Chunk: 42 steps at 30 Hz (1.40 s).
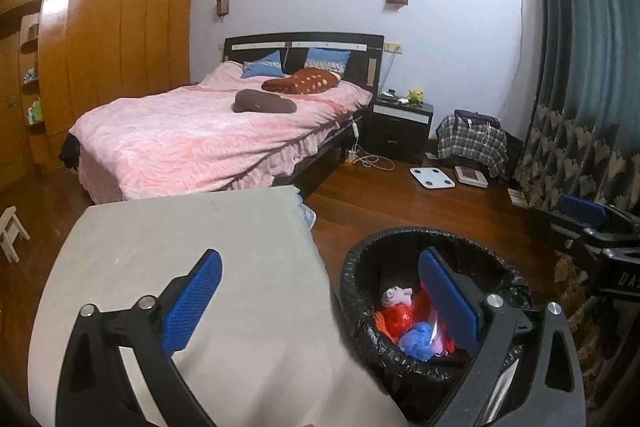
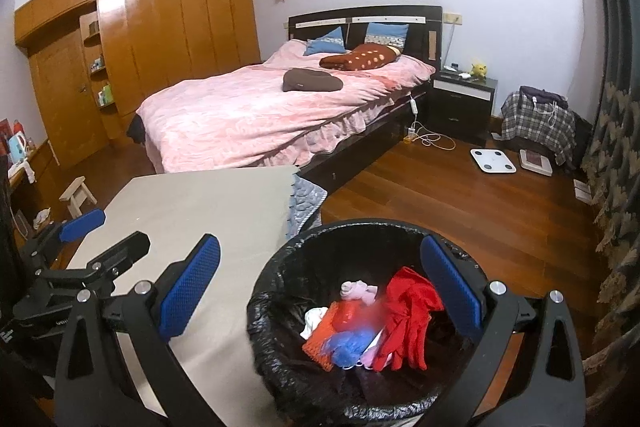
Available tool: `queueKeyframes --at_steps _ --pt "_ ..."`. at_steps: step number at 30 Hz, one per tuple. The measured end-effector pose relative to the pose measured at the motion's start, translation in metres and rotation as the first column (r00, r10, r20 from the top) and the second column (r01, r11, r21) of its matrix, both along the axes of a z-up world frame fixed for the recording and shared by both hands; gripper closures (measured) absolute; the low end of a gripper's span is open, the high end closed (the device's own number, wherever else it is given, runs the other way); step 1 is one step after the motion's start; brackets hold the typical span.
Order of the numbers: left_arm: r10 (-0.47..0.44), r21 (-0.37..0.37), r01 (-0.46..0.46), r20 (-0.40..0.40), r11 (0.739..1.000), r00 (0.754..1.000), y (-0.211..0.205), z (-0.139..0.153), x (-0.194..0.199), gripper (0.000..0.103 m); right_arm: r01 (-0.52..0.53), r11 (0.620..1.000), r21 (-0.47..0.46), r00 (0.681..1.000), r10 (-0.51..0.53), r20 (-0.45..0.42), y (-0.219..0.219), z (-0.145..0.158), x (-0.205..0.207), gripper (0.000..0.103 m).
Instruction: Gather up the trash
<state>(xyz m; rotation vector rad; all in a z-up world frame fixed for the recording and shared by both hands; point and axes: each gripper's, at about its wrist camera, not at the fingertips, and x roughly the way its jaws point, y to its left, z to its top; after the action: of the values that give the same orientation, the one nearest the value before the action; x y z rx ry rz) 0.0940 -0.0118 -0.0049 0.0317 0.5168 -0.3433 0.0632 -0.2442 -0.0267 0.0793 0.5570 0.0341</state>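
A round bin with a black liner (image 2: pixel 280 267) stands on the wooden floor beside a grey-covered table (image 2: pixel 200 211). It holds several pieces of trash: a red crumpled bag (image 2: pixel 408 311), a blue bag (image 2: pixel 352 343), a pink wad (image 2: pixel 360 291) and an orange piece (image 2: pixel 320 339). My right gripper (image 2: pixel 320 291) is open and empty, directly above the bin. My left gripper (image 1: pixel 320 303) is open and empty, straddling the table edge (image 1: pixel 240 267) and the bin (image 1: pixel 360 259). The trash (image 1: pixel 404 323) also shows in the left wrist view.
A bed with a pink cover (image 1: pixel 208 135) stands beyond the table. A black nightstand (image 1: pixel 400 123), a white scale (image 1: pixel 432 177), cables (image 1: pixel 372 159) and a plaid-covered pile (image 1: pixel 472 143) lie on the floor to the right. Curtains (image 1: pixel 580 107) hang at right, a wardrobe (image 1: pixel 100 59) at left.
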Motion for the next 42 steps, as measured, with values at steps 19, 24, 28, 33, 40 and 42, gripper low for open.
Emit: queueKeyframes --at_steps 19,24,28,33,40,42 --pt "0.041 0.001 -0.041 0.041 0.999 0.998 0.017 0.021 -0.03 0.006 -0.034 0.999 -0.003 0.999 0.034 0.024 0.022 0.01 -0.019 0.005" --pt "0.047 0.004 -0.047 0.046 0.999 0.998 0.018 0.024 -0.032 0.006 -0.035 0.999 -0.001 0.999 0.035 0.025 0.022 0.01 -0.018 0.005" --pt "0.045 0.007 -0.046 0.048 0.999 0.998 0.018 0.024 -0.032 0.006 -0.036 0.999 0.001 0.999 0.036 0.027 0.021 0.01 -0.018 0.005" --pt "0.045 0.008 -0.045 0.049 0.999 0.998 0.018 0.024 -0.033 0.006 -0.035 0.999 0.002 0.999 0.035 0.027 0.022 0.01 -0.018 0.005" --pt "0.043 0.013 -0.044 0.05 0.999 0.998 0.019 0.025 -0.033 0.006 -0.035 0.999 0.0 0.999 0.035 0.028 0.022 0.01 -0.018 0.005" --pt "0.043 0.012 -0.044 0.05 0.999 0.998 0.019 0.025 -0.033 0.006 -0.034 0.999 0.001 0.999 0.034 0.027 0.022 0.009 -0.018 0.005"
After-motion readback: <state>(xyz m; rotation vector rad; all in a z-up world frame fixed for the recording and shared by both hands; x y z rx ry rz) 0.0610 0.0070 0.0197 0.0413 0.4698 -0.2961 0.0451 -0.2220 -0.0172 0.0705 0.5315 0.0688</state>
